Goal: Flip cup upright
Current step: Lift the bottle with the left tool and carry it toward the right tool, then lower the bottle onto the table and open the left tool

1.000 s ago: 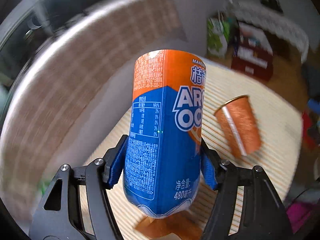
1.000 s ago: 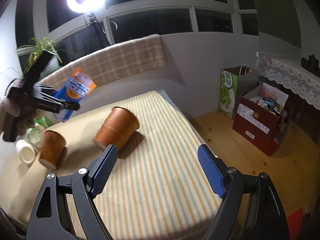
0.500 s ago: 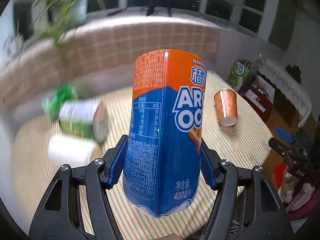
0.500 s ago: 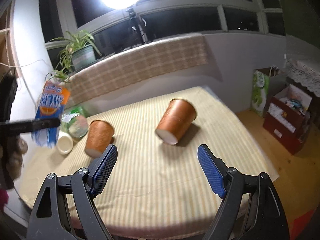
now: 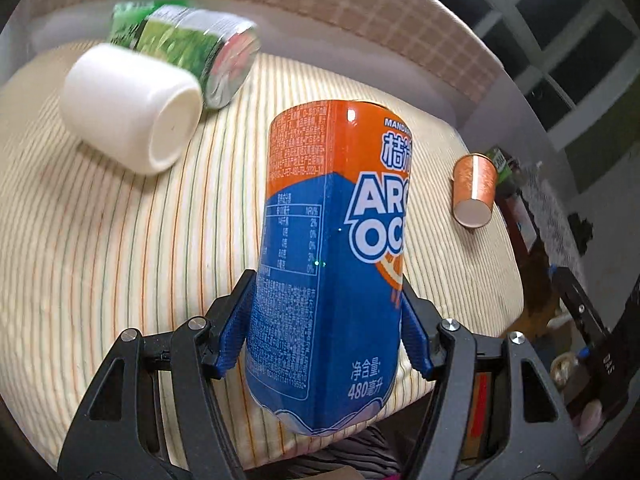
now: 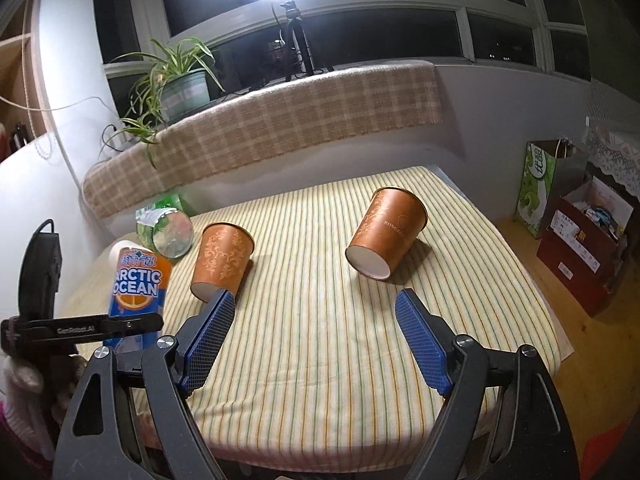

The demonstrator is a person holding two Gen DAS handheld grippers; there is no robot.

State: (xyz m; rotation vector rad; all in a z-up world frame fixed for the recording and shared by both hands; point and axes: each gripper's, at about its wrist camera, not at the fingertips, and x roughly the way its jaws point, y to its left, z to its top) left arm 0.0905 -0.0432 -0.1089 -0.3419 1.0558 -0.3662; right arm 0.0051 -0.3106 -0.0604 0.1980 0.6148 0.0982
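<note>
My left gripper is shut on a blue and orange Arctic Ocean can, held upright over the left end of the striped table; the can also shows in the right wrist view. Two copper paper cups lie on their sides on the cloth: one near the left, one at the right, also seen from the left wrist. A white cup lies on its side near the can. My right gripper is open and empty above the table's front edge.
A green bottle lies on its side behind the white cup. The striped tablecloth covers the table. A plaid-covered ledge with a potted plant runs behind. Bags and boxes stand on the floor at the right.
My left gripper has swung with the can toward the table's left end, bringing the white cup and green bottle close. My right gripper has drawn back a little; the cups look farther off.
</note>
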